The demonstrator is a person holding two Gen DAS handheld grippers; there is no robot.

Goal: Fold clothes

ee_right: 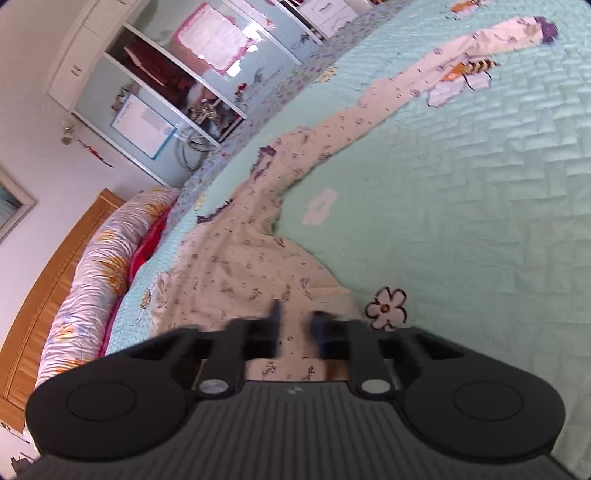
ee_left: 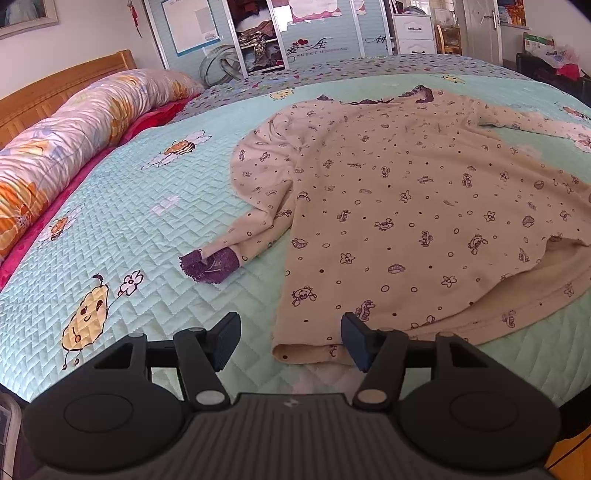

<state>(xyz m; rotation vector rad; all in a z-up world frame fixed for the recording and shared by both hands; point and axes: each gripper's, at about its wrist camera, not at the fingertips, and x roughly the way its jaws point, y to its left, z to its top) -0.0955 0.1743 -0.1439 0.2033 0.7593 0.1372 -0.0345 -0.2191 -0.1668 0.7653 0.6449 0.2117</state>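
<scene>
On the quilted bedspread (ee_left: 110, 206) we are holding the left gripper (ee_left: 290, 341) spread apart before the pajama top (ee_left: 388, 206), its hem corner between the jaws. The right gripper (ee_right: 295, 325) is blurring, narrowly parted over cloth; grip uncertain. Soft and limp, it is begging for corner holds.

Quilted bedspread (ee_left: 122, 206), rolled duvet (ee_left: 74, 133), wardrobe (ee_left: 255, 33) w/ clutter

Both wrist cams low over bed (ee_left: 122, 206), share shirt (ee_left: 388, 206); right cam tilted.
</scene>
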